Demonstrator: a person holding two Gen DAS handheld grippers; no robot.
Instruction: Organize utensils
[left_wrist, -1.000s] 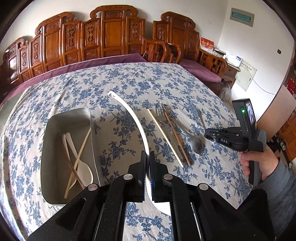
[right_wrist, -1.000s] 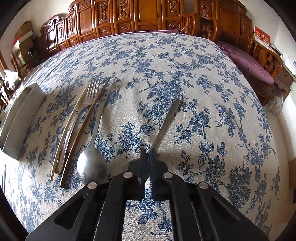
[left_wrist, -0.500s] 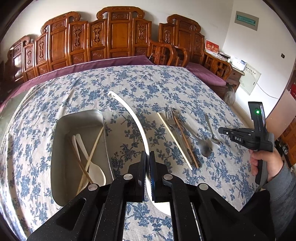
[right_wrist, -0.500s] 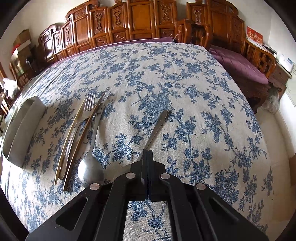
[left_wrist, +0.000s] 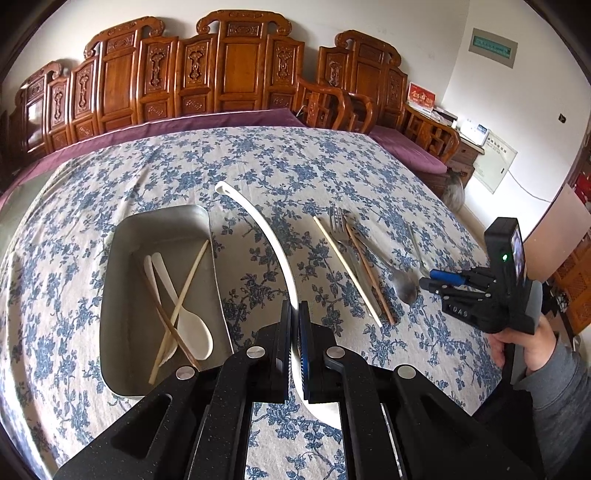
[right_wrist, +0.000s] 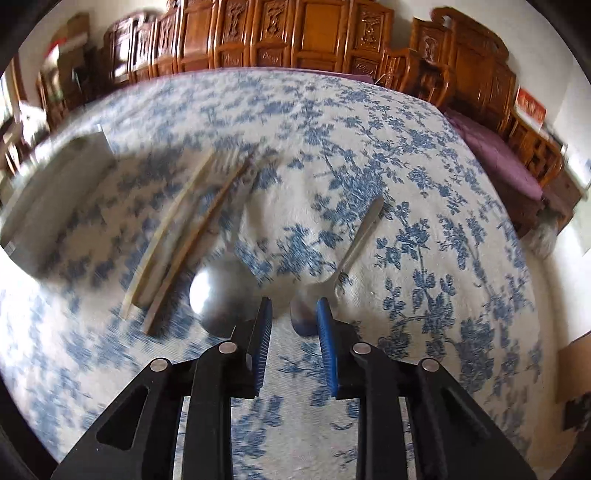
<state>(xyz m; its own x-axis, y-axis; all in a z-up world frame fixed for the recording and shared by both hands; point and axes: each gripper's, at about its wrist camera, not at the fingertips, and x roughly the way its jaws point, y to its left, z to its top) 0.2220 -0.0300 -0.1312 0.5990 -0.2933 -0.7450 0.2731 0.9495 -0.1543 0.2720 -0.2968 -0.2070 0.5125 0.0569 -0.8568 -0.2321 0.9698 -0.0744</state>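
My left gripper (left_wrist: 294, 314) is shut on a long white ladle (left_wrist: 264, 232), held above the flowered tablecloth just right of a metal tray (left_wrist: 162, 229). The tray holds a white spoon (left_wrist: 184, 314) and wooden chopsticks (left_wrist: 184, 284). On the cloth lie a pale chopstick (left_wrist: 345, 269), a fork (left_wrist: 340, 225), a brown chopstick (left_wrist: 369, 273), a large metal spoon (left_wrist: 404, 286) and a small metal spoon (right_wrist: 358, 240). My right gripper (right_wrist: 293, 314) is open just above the small spoon's bowl (right_wrist: 303, 321); it also shows in the left wrist view (left_wrist: 434, 278).
The table (left_wrist: 258, 158) is covered by a blue-flowered cloth with a purple edge at the back. Carved wooden chairs (left_wrist: 221, 74) line the far side. The right table edge drops to the floor (right_wrist: 569, 280). The right wrist view is motion-blurred.
My right gripper has opened from shut and shifted over the small spoon's bowl. My left gripper, still holding the ladle, has pulled back and up a little.
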